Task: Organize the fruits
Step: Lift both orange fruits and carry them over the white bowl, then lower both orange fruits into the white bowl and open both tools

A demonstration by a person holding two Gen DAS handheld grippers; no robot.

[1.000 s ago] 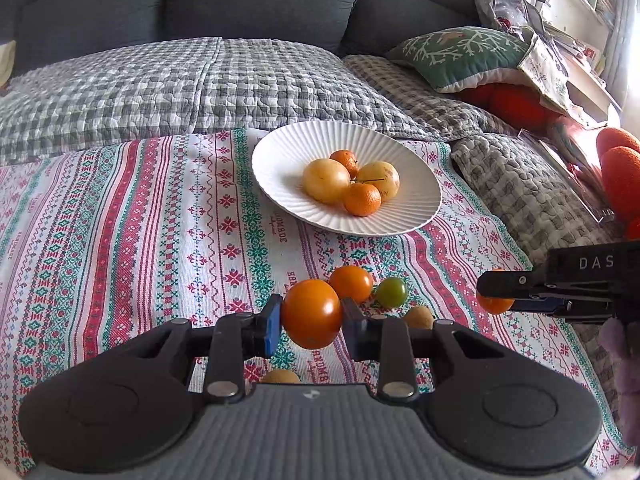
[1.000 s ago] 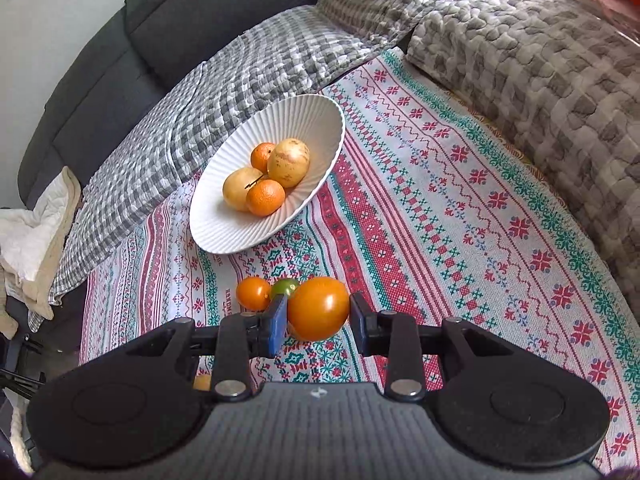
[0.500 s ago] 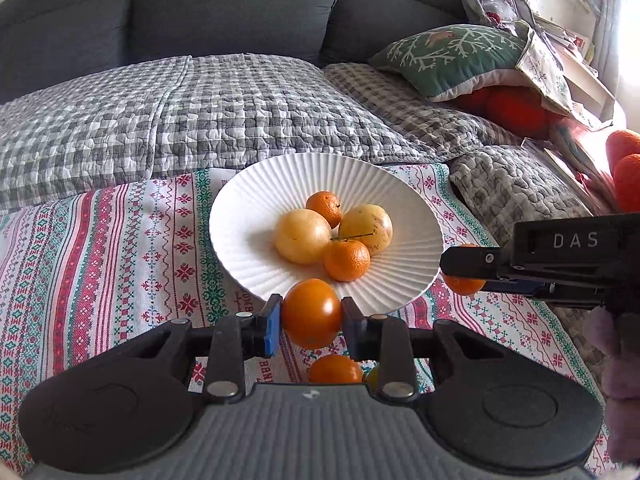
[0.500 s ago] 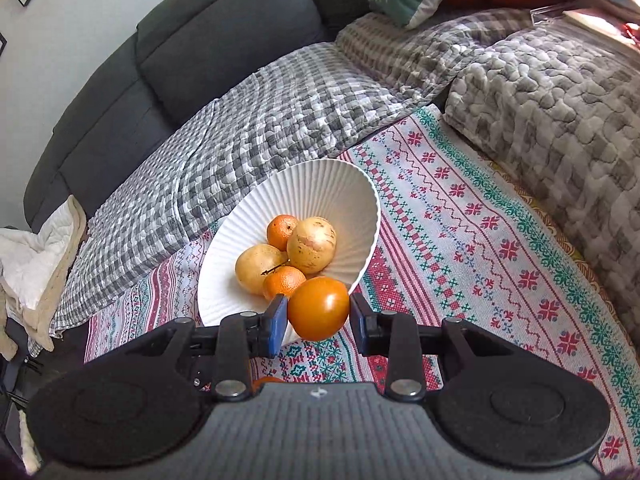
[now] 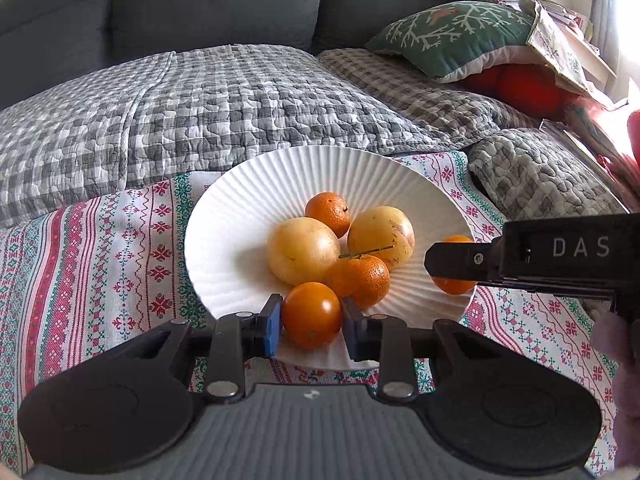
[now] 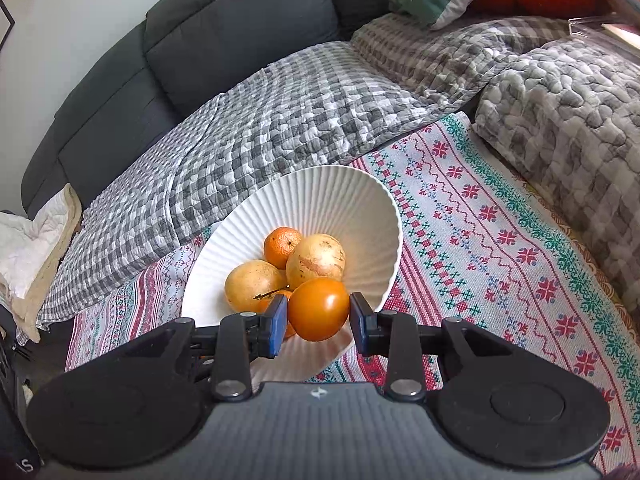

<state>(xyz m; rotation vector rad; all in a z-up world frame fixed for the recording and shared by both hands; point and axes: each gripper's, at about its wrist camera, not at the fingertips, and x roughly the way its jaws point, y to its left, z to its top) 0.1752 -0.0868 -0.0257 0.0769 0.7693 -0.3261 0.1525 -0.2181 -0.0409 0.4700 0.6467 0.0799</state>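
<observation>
A white ribbed plate [image 5: 248,216] lies on the patterned cloth and holds two yellow fruits [image 5: 302,250] and two mandarins [image 5: 328,213]. My left gripper [image 5: 312,320] is shut on an orange tomato [image 5: 312,314] over the plate's near edge. My right gripper [image 6: 318,318] is shut on another orange tomato [image 6: 318,308] over the plate's [image 6: 360,200] right near side. In the left wrist view the right gripper [image 5: 452,264] reaches in from the right, its tomato [image 5: 456,285] partly hidden behind a finger.
The patterned cloth [image 5: 100,248] lies on a grey checked quilt [image 5: 180,112] on a dark grey sofa [image 5: 200,0]. A green cushion [image 5: 452,36] and red cushions [image 5: 520,84] sit at the back right. A white cloth [image 6: 28,248] lies at the left.
Both grippers have moved forward from the loose fruit on the cloth to the plate, each still holding its tomato. The loose fruits have dropped out of view.
</observation>
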